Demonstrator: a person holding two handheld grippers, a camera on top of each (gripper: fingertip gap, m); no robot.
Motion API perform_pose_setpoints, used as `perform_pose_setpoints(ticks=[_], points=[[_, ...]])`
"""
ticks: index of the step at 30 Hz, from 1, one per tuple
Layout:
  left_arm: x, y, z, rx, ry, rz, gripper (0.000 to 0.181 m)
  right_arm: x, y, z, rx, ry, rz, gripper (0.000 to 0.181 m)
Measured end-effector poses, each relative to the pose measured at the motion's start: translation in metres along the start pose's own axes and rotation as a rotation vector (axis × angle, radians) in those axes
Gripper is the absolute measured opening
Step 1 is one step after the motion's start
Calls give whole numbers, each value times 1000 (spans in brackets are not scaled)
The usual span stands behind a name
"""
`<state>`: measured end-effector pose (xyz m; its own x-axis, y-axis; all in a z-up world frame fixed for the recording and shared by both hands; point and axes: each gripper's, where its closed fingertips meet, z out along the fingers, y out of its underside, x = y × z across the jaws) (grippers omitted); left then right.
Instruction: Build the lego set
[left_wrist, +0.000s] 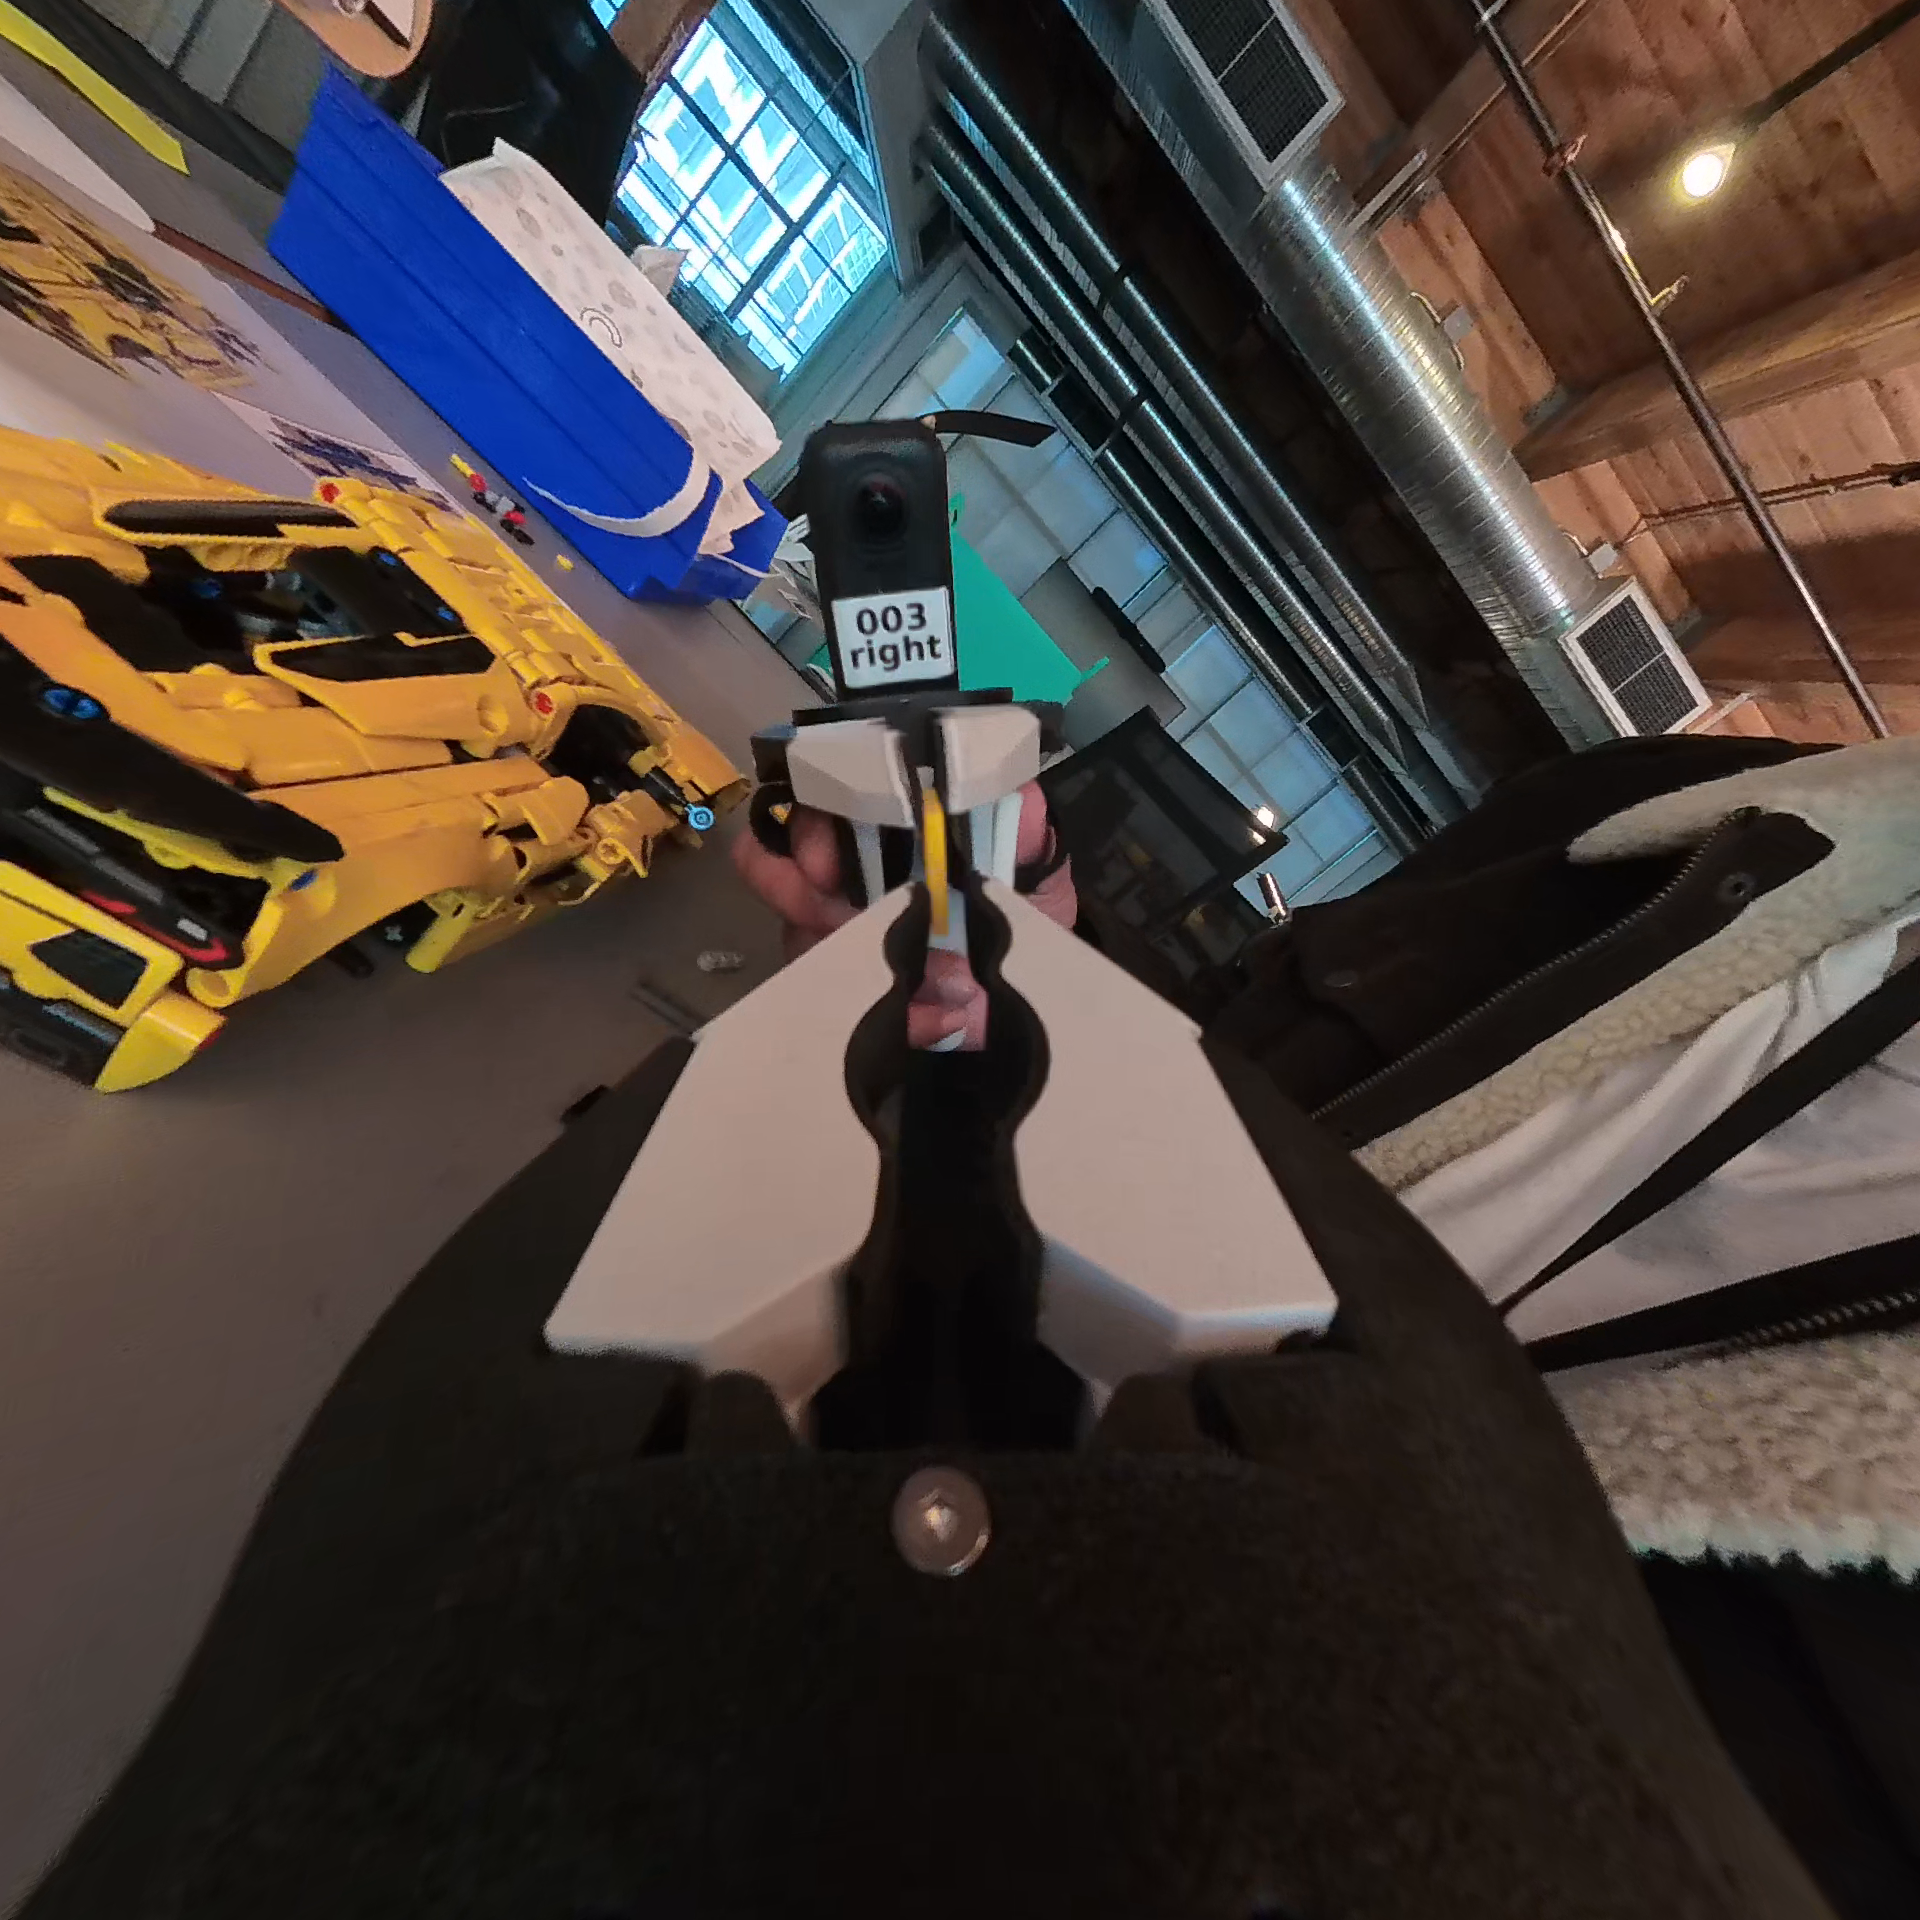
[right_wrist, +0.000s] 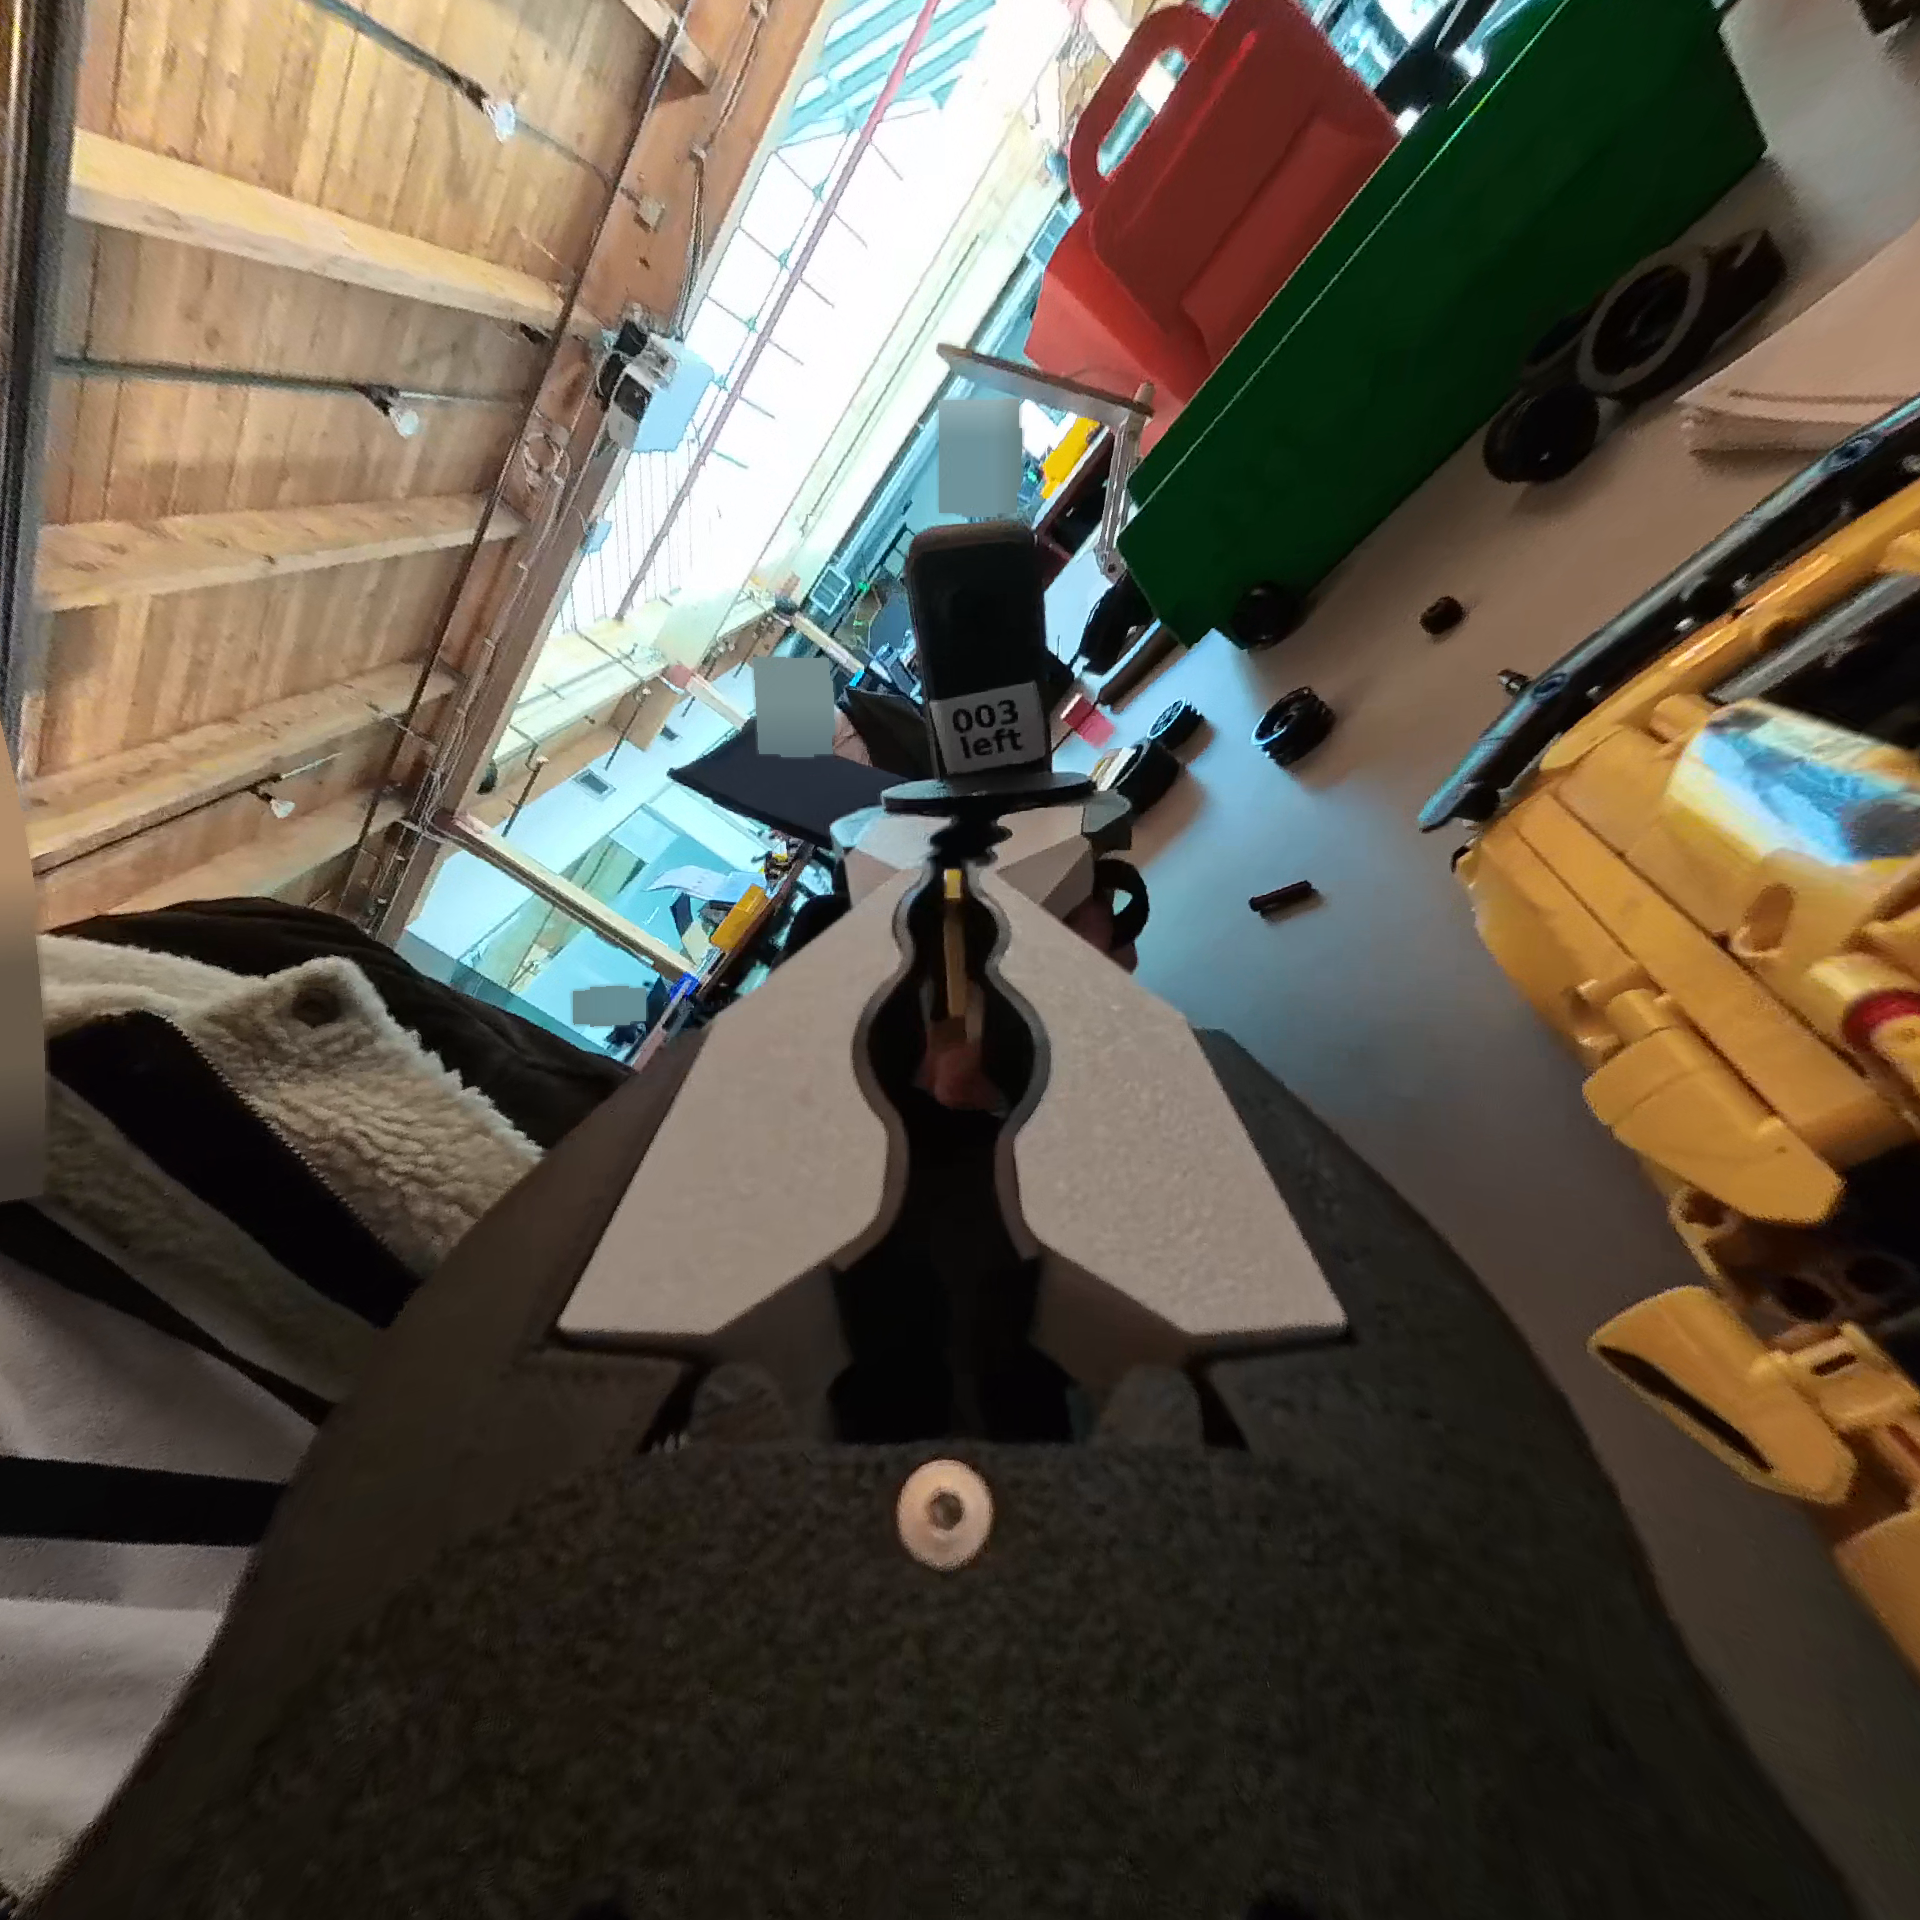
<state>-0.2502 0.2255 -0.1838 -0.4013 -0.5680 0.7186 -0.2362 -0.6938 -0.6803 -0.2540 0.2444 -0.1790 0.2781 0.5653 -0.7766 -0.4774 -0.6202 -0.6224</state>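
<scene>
A thin yellow lego piece (left_wrist: 937, 862) is gripped between both closed grippers, left gripper (left_wrist: 940, 914) and right gripper (right_wrist: 954, 914), above the table (left_wrist: 312, 1195) beside the yellow lego car (left_wrist: 312, 707)

Bright window glare; edges seemingly warped.

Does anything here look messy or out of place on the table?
Mostly the loose parts: black wheels and a dark pin lie scattered on the grey table beside the yellow car. Nothing looks broken; both grippers pinch one thin yellow piece between them.
</scene>
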Motion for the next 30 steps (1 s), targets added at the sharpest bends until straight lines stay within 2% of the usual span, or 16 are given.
perform_pose_setpoints(ticks=[6,8,9,10,12,15,19,25,27,30], points=[[2,1,1,-7,12,0,3,-2,-1,1,7,-6,1,2],[1,0,-3,-2,27,-35,2,0,-1,0,-7,37,-77,3],[2,-1,-5,1,51,-70,2,-2,-1,-1,-17,67,-161,8],[0,-1,-6,4,59,-104,2,-4,-3,-3,-25,103,-281,23],[-5,0,-8,0,65,-164,2,-5,1,-4,-85,203,-588,41],[-7,5,-6,-29,82,-224,2,1,11,-3,-159,340,-973,46],[-8,14,-1,-83,94,-268,2,5,22,2,-170,397,-1261,42],[-11,22,1,-128,67,-288,1,17,25,-3,-250,479,-1331,32],[-14,23,1,-131,50,-287,1,19,28,-4,-271,486,-1333,25],[-19,25,1,-136,8,-277,1,25,29,-6,-305,515,-1293,25]])
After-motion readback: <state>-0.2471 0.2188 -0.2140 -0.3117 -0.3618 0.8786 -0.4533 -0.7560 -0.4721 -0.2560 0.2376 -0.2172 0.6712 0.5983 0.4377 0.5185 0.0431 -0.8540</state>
